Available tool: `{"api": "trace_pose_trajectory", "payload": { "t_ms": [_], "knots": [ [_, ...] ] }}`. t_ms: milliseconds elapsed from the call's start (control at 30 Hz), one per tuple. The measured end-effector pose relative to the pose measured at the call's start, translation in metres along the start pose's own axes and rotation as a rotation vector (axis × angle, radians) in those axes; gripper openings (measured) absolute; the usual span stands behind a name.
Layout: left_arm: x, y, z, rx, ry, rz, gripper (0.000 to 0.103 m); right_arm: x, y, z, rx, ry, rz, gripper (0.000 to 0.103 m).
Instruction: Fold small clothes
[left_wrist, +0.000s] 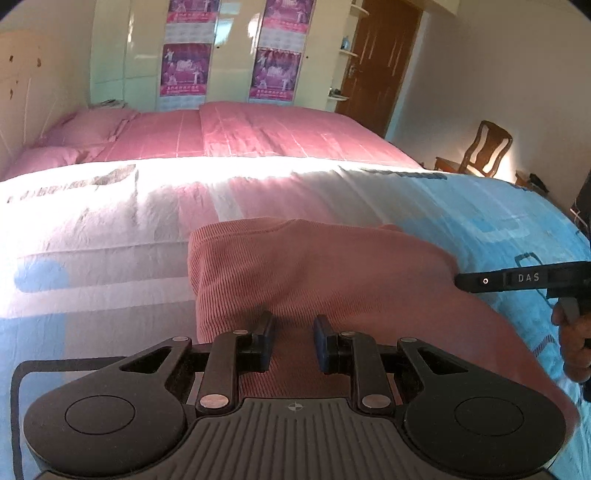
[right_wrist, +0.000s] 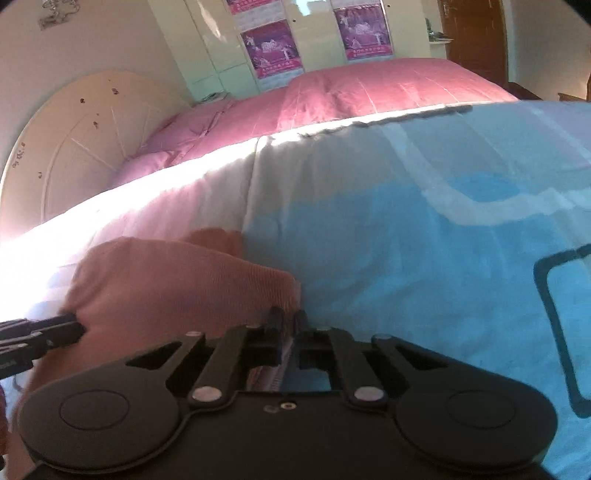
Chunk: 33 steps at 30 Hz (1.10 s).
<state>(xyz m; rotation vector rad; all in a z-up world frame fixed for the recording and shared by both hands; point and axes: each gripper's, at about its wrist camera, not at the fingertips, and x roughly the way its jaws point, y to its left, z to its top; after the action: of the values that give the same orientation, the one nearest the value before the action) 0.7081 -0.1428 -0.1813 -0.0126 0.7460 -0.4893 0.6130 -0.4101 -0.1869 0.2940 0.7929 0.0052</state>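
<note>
A pink ribbed garment (left_wrist: 314, 273) lies on a light blue and white bedspread (left_wrist: 110, 229). My left gripper (left_wrist: 294, 332) is open, its two fingers set apart over the garment's near part, touching or just above the cloth. My right gripper (right_wrist: 287, 321) is shut on the garment's right edge (right_wrist: 184, 280), with cloth pinched between its fingers. The right gripper also shows in the left wrist view (left_wrist: 517, 278) at the garment's right side. The left gripper's finger shows at the left edge of the right wrist view (right_wrist: 40, 332).
Behind the bedspread lies a pink quilt (left_wrist: 258, 129) with pillows (left_wrist: 74, 136) by a cream headboard (right_wrist: 74, 140). Wardrobes with purple posters (left_wrist: 184, 70) stand at the back. A brown door (left_wrist: 380, 62) and a wooden chair (left_wrist: 480, 151) are at the right.
</note>
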Motion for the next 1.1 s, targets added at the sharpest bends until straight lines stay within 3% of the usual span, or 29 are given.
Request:
{"api": "trace_pose_trajectory", "payload": {
  "t_ms": [67,133,200,267,333,400,533,567,600,733,800,967,1100],
  "knots": [
    [-0.007,-0.002,0.002,0.025,0.009,0.005,0.022,-0.002,0.006,0.004,-0.018,0.009,-0.017,0.007],
    [-0.028,-0.008,0.001,0.043,-0.017,-0.024,0.022,-0.014,0.016,0.006,-0.069,-0.012,-0.069,0.024],
    [-0.042,-0.015,-0.006,0.065,-0.030,-0.017,0.022,-0.038,0.028,0.003,-0.120,-0.071,-0.066,0.030],
    [-0.037,-0.027,-0.019,0.101,0.014,-0.006,0.022,-0.052,0.043,-0.008,-0.161,-0.061,0.011,0.027],
    [-0.033,-0.041,-0.030,0.133,-0.007,0.042,0.022,-0.050,0.064,-0.026,-0.277,-0.015,0.040,0.024],
    [-0.037,-0.050,-0.033,0.144,-0.016,0.072,0.022,-0.037,0.074,-0.043,-0.361,0.049,0.002,0.023],
    [-0.068,-0.057,-0.040,0.108,-0.025,0.052,0.022,-0.040,0.073,-0.052,-0.420,0.036,-0.042,0.016],
    [-0.076,-0.060,-0.047,0.115,-0.027,0.061,0.022,-0.048,0.076,-0.052,-0.423,0.030,-0.056,0.016],
    [-0.083,-0.063,-0.053,0.118,-0.029,0.066,0.022,-0.059,0.078,-0.053,-0.432,0.009,-0.051,0.022],
    [-0.097,-0.077,-0.069,0.062,-0.035,0.085,0.022,-0.091,0.096,-0.071,-0.479,-0.033,0.076,0.024],
    [-0.101,-0.083,-0.077,0.041,-0.028,0.077,0.022,-0.096,0.105,-0.086,-0.505,-0.011,0.137,0.025],
    [-0.106,-0.092,-0.108,0.067,0.027,0.106,0.022,-0.087,0.095,-0.114,-0.578,0.063,0.053,0.023],
    [-0.124,-0.090,-0.130,0.035,0.028,0.123,0.022,-0.102,0.077,-0.123,-0.579,0.065,0.029,0.016]
  ]
}}
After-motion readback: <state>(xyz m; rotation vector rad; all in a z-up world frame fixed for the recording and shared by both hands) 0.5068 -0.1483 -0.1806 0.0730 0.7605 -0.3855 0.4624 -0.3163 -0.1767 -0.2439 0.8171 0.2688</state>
